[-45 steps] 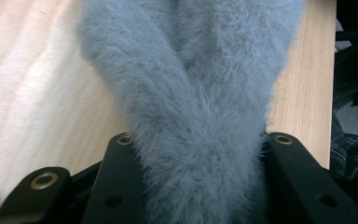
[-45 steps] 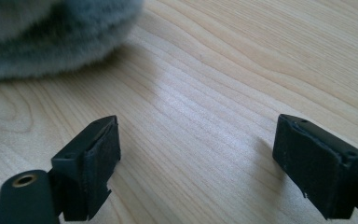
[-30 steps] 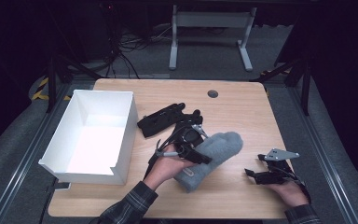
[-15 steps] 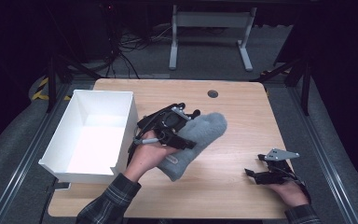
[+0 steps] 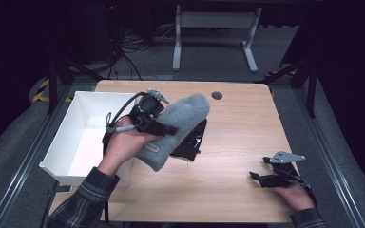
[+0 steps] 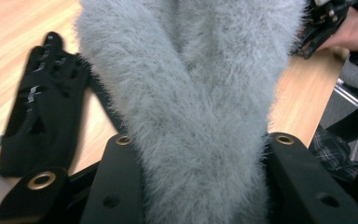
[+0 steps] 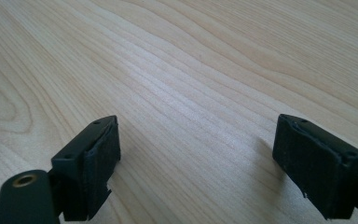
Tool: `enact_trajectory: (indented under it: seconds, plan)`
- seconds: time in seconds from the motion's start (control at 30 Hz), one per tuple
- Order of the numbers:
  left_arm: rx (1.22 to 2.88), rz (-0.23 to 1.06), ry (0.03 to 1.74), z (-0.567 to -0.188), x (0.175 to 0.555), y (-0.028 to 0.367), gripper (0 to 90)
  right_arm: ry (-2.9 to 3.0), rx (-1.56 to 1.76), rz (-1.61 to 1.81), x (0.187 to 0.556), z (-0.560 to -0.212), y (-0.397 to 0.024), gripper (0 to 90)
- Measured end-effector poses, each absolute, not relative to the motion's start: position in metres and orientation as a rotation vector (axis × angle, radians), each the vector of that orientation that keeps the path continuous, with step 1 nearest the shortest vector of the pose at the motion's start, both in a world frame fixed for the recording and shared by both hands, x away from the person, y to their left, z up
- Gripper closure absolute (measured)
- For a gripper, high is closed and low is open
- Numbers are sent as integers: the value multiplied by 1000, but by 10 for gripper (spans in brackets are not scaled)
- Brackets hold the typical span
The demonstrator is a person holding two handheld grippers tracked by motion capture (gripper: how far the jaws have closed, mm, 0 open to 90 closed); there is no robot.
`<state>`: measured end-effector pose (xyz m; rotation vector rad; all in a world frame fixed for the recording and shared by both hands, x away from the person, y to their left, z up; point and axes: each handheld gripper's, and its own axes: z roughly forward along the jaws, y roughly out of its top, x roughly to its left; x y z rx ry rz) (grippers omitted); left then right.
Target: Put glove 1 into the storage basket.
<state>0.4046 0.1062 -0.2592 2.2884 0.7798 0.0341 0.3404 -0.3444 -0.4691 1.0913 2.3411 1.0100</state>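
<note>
The left gripper (image 5: 164, 124) clamps the grey fuzzy mitten (image 5: 178, 128) across its middle, holding it clear of the table (image 5: 237, 142) beside the white bin (image 5: 83, 142), probably for deposit there. A black glove (image 5: 190, 142) lies on the table beneath the mitten, likely next in line. The right gripper (image 5: 261, 178) rests near the table's near right edge, jaws apart and empty, well clear of the transfer path.

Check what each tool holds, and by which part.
Left tool is shut on the grey mitten around its middle, lifted off the table. Right tool is open, holding nothing.
</note>
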Motion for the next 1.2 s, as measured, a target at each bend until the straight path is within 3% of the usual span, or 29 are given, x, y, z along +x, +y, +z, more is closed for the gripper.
enact_trajectory:
  seconds: [0.73,1.2]
  plan:
    - [2155,128,990,-251,406,210,640,2338,1095,1009,341,-469,-345,155]
    - [2080,135,1173,-281,407,270,639,2340,1093,1010,342,-469,-345,155]
